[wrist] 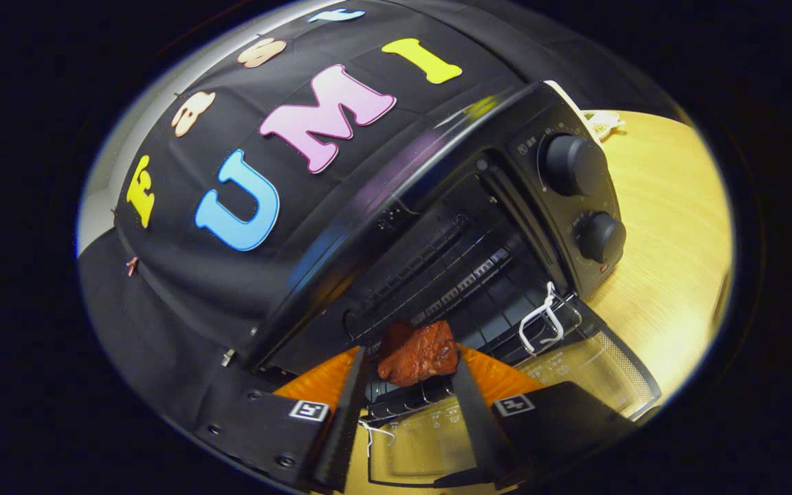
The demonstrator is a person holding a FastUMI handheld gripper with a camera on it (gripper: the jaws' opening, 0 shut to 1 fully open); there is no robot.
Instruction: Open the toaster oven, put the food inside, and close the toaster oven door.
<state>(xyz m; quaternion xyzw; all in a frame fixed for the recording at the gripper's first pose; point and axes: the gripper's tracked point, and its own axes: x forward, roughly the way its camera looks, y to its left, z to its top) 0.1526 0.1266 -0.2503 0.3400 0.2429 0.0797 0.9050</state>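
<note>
The black toaster oven stands on a wooden table with its glass door folded down flat and open. Its dark cavity shows a wire rack. A reddish-brown piece of food, like a cooked meat chunk, sits between my fingertips at the mouth of the cavity, just over the front of the rack. My gripper is shut on it, both black fingers pressing its sides. The view is tilted, so the oven leans.
Two black knobs sit on the oven's right control panel. White cord is tied at the door's handle. The light wooden table stretches to the right of the oven. A pale object lies behind the oven.
</note>
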